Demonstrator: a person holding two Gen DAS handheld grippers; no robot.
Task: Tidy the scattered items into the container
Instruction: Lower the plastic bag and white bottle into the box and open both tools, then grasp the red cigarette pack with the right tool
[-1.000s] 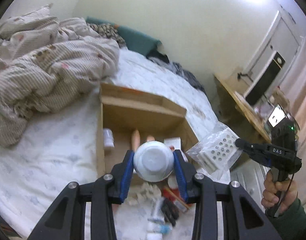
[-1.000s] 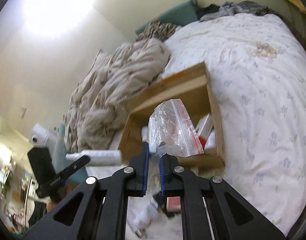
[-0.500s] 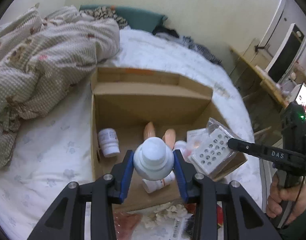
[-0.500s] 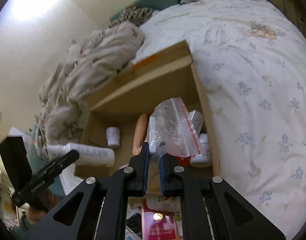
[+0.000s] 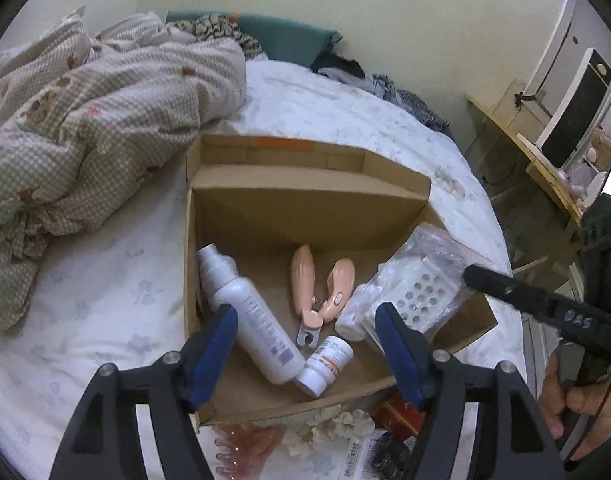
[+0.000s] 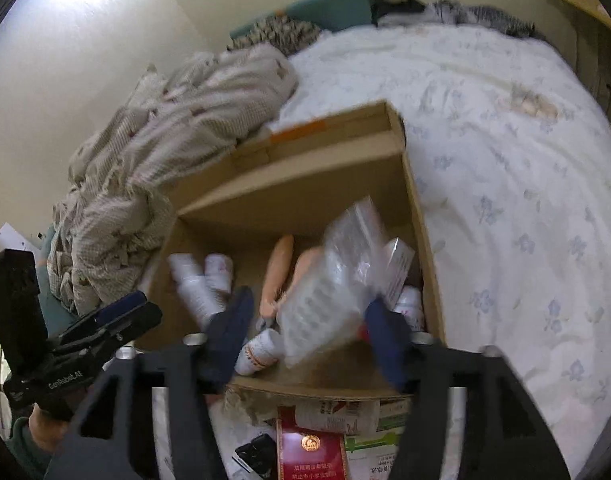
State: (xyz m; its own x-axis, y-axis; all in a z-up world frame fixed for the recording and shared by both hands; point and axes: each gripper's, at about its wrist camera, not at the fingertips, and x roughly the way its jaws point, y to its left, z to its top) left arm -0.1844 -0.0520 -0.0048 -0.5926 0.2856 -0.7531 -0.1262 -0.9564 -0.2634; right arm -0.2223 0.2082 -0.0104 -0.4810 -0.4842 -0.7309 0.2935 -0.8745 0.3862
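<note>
— Both claws first: your left gripper [image 5: 307,350] is spreading its blue pads with nothing between them, and the tall white plastic spray bottle [image 5: 247,316] lies on the floor of the brown cardboard box [image 5: 309,200], against its left wall. Why there?

— Because you let go right above that side, so it lies along the wall instead of across the pink nail clipper [image 5: 319,294] in the middle.

— And your right gripper [image 6: 305,336]?

— It's opening too. The clear zip bag with the white perforated tray [image 6: 337,276] sits in front of its pads, blurred, so I can't say whether it has fully left them. In the left view it leans over the box's right wall.

— Where's your room to move?

— The back half of the box floor is bare. The near wall is just under both claws, so lift before you pull back.

— What's left?

— A red booklet [image 6: 311,450], a white crumpled cloth [image 5: 333,426] and other bits on the white flowered bedsheet [image 6: 525,200], just outside the near wall.
</note>
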